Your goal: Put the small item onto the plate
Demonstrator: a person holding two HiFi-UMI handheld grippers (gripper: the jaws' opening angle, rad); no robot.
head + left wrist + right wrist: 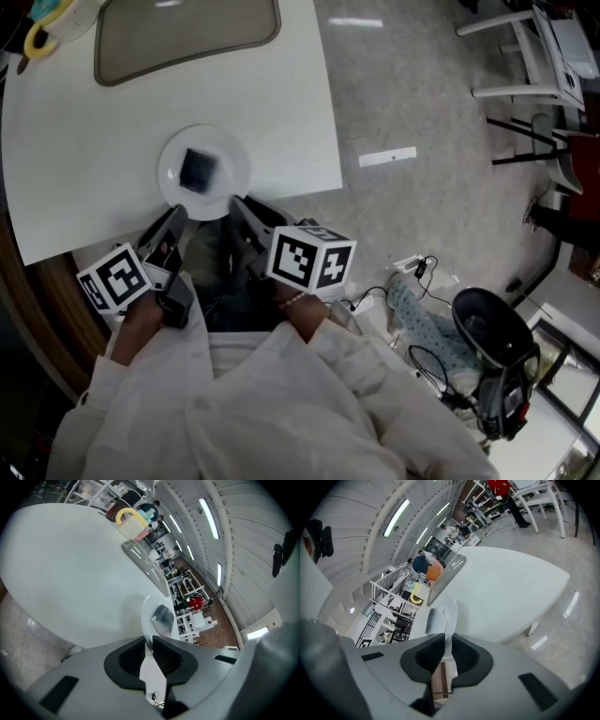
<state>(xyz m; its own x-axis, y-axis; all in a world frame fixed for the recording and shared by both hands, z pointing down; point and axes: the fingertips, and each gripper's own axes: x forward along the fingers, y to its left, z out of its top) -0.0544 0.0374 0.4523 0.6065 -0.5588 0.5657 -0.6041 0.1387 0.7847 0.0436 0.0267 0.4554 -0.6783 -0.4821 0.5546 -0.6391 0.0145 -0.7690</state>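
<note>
Counts: plate (234,167) 1; small item (197,170) 1; tray (187,37) 1; tabletop (94,169) 1; left hand-held gripper (176,217) plus right hand-held gripper (242,206), 2.

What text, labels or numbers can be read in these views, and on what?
No readable text in any view.
Left marker cube and right marker cube: black-and-white square patterns only, no letters or digits.
White strip on the floor: faint dark marks, too small to read.
Plate and small item: no print visible.
</note>
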